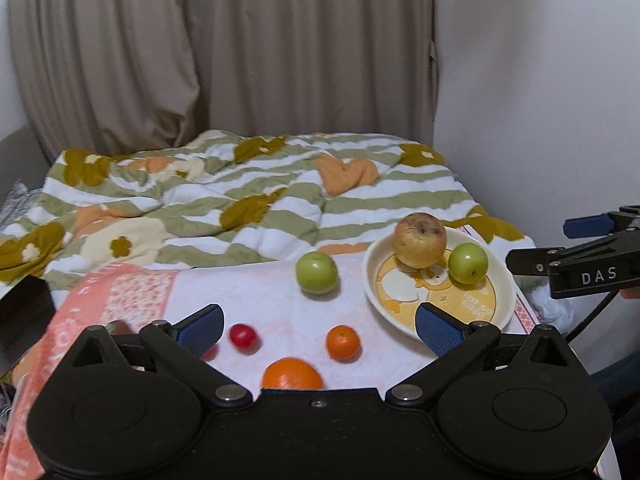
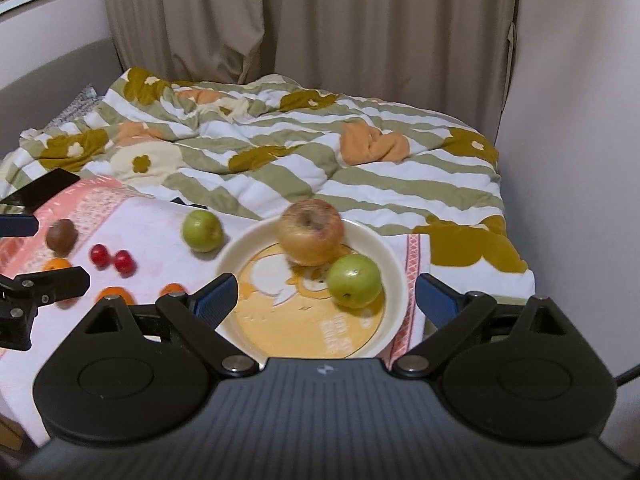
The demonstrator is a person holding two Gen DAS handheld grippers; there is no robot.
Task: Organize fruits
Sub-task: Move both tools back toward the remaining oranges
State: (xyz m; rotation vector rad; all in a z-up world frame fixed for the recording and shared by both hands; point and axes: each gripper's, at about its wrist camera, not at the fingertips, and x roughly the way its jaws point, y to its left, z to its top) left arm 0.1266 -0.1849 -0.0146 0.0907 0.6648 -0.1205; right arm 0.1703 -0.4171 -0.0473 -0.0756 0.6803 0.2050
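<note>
Left claw (image 1: 320, 330) is spread wide and holds nothing, its ribbed blue pads (image 1: 202, 332) on black linkage arms. Between them on the pink-and-white cloth (image 1: 264, 300) lie a glossy red fruit (image 1: 244, 337), a small dimpled orange (image 1: 343, 343) and, just before the claw body, a bigger orange (image 1: 292, 374). Farther off sits a smooth round green apple (image 1: 316, 272), alone on the cloth. Beside it, a shallow cream plate (image 1: 374, 284) with a yellow cartoon print carries a blotchy yellow-brown apple (image 1: 419, 240) and a second green one (image 1: 468, 263), near each other. Behind lies a rumpled striped floral quilt (image 1: 240, 200).

Right claw (image 2: 326, 302) is likewise released and empty, its pads (image 2: 216, 304) straddling the plate (image 2: 240, 248). The bruised apple (image 2: 311, 232) sits at the plate's far side, the green one (image 2: 354, 286) nearer, just beside it. Left of the plate, on the cloth (image 2: 152, 232), are the lone green apple (image 2: 202, 230), two red fruits (image 2: 100, 255) side by side, a fuzzy brown kiwi (image 2: 61, 236) and oranges (image 2: 116, 294).
</note>
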